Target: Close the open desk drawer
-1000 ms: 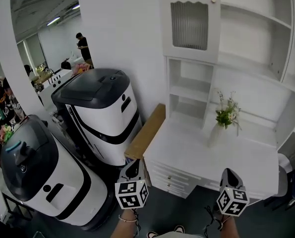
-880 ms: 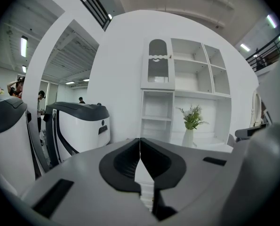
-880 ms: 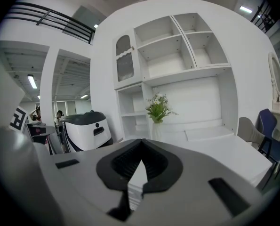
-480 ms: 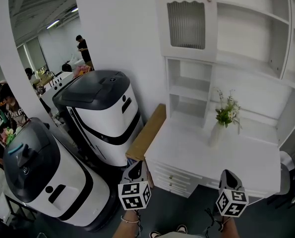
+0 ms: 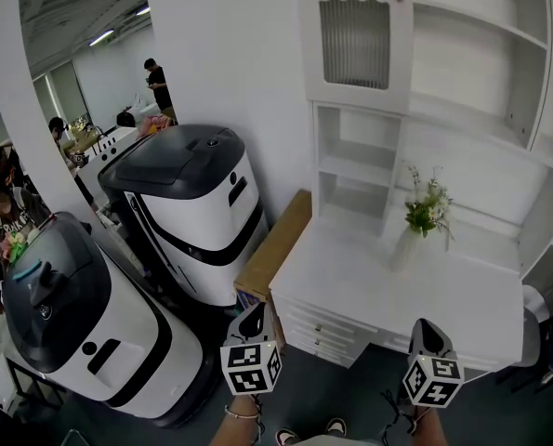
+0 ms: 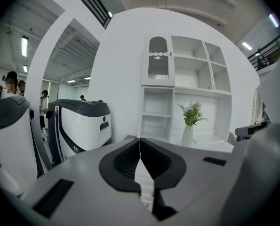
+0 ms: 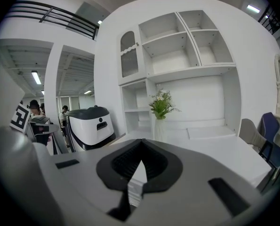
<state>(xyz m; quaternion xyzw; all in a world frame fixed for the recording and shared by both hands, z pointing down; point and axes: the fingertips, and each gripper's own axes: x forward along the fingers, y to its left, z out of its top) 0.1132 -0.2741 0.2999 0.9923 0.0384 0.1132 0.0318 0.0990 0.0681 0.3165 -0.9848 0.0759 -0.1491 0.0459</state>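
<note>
Drawer stack under the front edge of the white bench, ahead of your tools and between them.
Your left tool has its jaws pressed together on nothing, and your right tool is likewise closed and empty. Both hang short of the bench, apart from it. The drawer stack sits nearer your left tool, just to its right. One front may stand slightly proud, but it is too small to be sure. A vase of flowers stands farther ahead, beyond the right tool.
</note>
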